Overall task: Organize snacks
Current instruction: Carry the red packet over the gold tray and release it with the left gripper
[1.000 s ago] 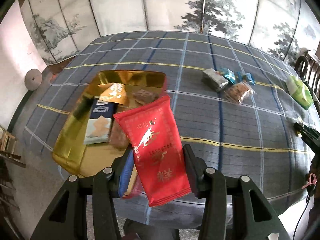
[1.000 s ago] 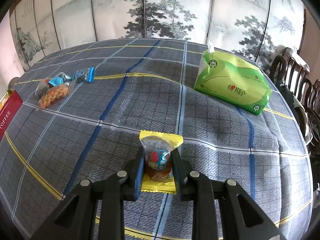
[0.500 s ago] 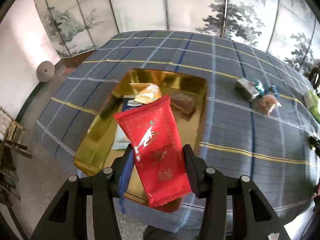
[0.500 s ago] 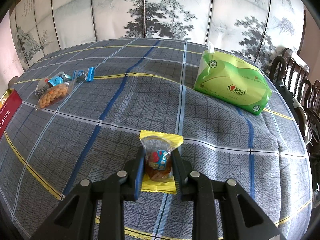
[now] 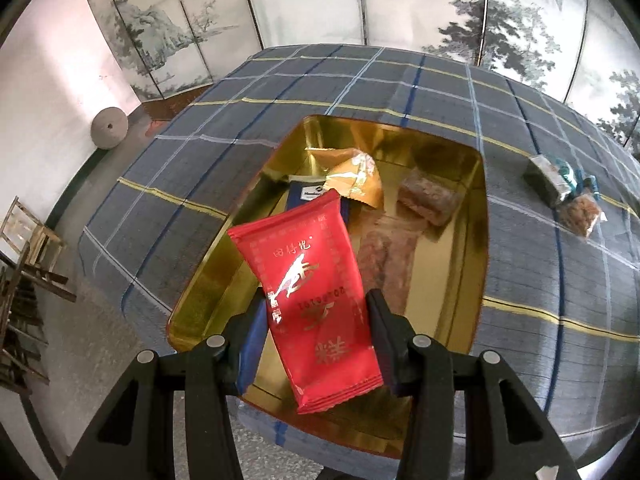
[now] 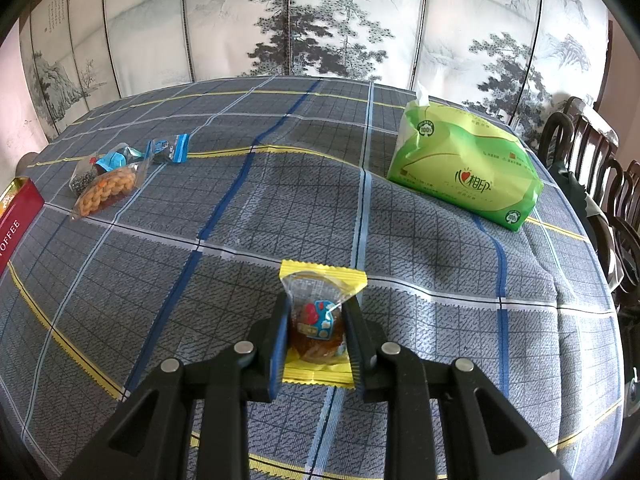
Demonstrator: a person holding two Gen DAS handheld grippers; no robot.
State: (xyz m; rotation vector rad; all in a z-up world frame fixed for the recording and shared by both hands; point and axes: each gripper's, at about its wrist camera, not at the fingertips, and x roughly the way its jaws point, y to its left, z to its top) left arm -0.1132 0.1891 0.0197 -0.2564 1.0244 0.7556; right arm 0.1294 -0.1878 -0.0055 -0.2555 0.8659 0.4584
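Since a second ago our left gripper [image 5: 316, 320] has carried the red snack packet [image 5: 308, 292] from the near edge of the gold tin [image 5: 478, 216] to a spot right over its open middle, and the tin now fills much more of the left wrist view. Our fingers there are clamped on the packet's two long edges, holding it tilted, its lower crimped end hanging toward us. We judge the packet is nearly ready to be let go into the tin, so this snack's sorting is almost done.

Our right gripper [image 6: 318, 340] has not shifted. It is pinched tight on the yellow-edged snack [image 6: 318, 316], which sits on the checked tablecloth [image 6: 420, 240] near our side of the table, waiting its turn.

Inside the tin lie an orange foil packet [image 5: 354, 178], a dark blue packet [image 5: 310, 194] partly under it, and a clear-wrapped brown cake [image 5: 430, 200]. The tin's walls are mirror-smooth gold metal with rounded corners; seen from the right wrist, its outside is red with lettering. The red packet is glossy film with metallic print and serrated seals. The cloth is coarse woven grey-blue with yellow, white and blue lines. Farther off rest a cluster of small clear packets [image 6: 108, 186] and a soft green tissue pack [image 6: 466, 172], both apart from the tin.
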